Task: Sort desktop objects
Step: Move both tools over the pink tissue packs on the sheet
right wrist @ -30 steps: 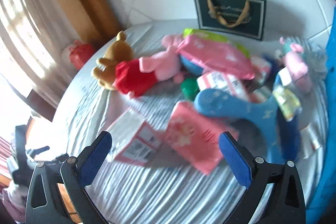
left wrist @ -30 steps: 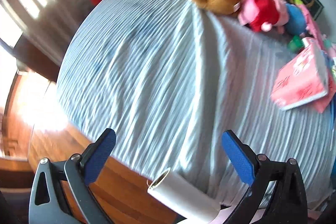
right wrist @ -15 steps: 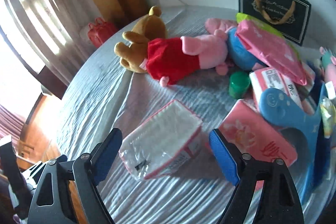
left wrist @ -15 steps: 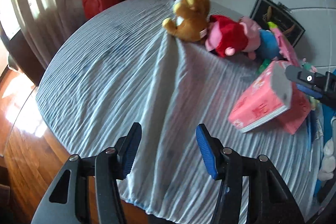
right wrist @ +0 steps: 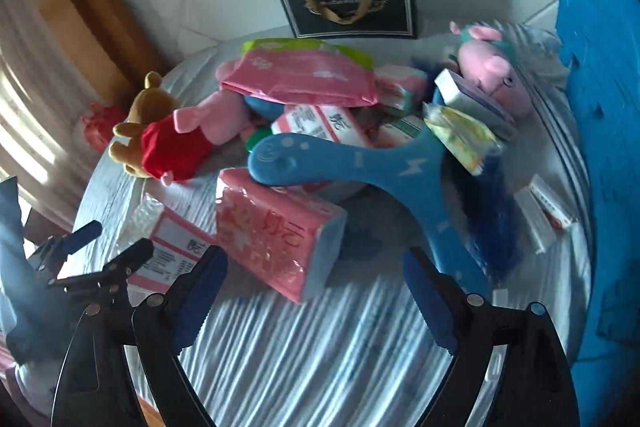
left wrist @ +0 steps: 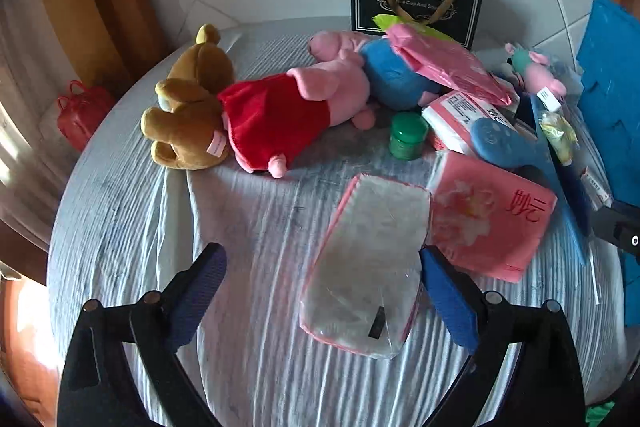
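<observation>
A heap of things lies on a round table with a pale blue striped cloth [left wrist: 120, 227]. My left gripper [left wrist: 320, 295] is open, just short of a clear-topped pink tissue pack [left wrist: 368, 267]. A second pink tissue pack [left wrist: 488, 219] lies to its right. My right gripper [right wrist: 312, 287] is open and empty, just in front of that second pack [right wrist: 276, 235]. A blue boomerang toy [right wrist: 360, 163] rests over the heap. A brown bear [left wrist: 188, 111], a pig in a red dress [left wrist: 288, 111] and a green jar [left wrist: 408, 135] lie further back.
A dark gift bag [left wrist: 416, 3] stands at the back against the white wall. A small pig plush [right wrist: 492, 71] and small boxes [right wrist: 544, 211] lie at the right by a blue board [right wrist: 600, 107]. A red bag [left wrist: 80, 111] sits on the floor at left.
My left gripper has opened wide and swung to the tissue pack. My right gripper has let go of that pack, opened wider and moved right to the second pack.
</observation>
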Demonstrator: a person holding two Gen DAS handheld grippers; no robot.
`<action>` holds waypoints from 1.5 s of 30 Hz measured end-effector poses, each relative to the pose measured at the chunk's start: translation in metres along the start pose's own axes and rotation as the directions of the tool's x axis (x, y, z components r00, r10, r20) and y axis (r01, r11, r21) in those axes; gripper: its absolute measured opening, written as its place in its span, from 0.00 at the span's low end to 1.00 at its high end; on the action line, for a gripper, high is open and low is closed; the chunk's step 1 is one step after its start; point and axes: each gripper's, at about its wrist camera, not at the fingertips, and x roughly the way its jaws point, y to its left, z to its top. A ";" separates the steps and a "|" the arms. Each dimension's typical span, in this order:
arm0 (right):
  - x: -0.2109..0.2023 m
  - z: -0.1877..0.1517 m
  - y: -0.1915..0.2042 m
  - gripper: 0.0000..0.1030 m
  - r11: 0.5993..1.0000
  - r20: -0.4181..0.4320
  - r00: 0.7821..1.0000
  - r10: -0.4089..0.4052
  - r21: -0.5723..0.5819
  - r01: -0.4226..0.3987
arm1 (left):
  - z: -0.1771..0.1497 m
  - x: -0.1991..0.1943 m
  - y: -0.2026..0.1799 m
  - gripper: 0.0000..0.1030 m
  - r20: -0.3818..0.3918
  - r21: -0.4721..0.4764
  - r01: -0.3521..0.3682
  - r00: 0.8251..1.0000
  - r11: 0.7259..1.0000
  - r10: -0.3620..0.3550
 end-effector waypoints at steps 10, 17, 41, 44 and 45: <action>0.026 -0.009 -0.006 0.87 0.995 -0.061 0.996 -0.068 0.069 0.073 | -0.018 0.012 0.101 0.96 -0.109 -0.112 -0.134 0.987 0.985 0.122; 0.045 0.001 0.008 0.96 0.994 -0.076 0.994 -0.076 0.069 0.081 | 0.002 0.034 0.060 0.96 -0.099 -0.078 -0.025 0.995 0.997 0.018; 0.088 0.001 0.096 1.00 0.988 -0.201 0.979 -0.034 -0.155 0.002 | -0.005 0.064 0.108 0.97 -0.187 -0.183 -0.126 0.978 0.975 0.092; 0.084 0.006 0.093 1.00 0.983 -0.177 0.981 -0.084 -0.176 0.053 | -0.001 0.093 0.088 0.97 -0.251 -0.112 -0.151 0.961 0.982 0.119; 0.086 0.007 0.091 1.00 0.982 -0.184 0.979 -0.091 -0.181 0.057 | -0.003 0.096 0.082 0.97 -0.253 -0.082 -0.194 0.953 0.978 0.168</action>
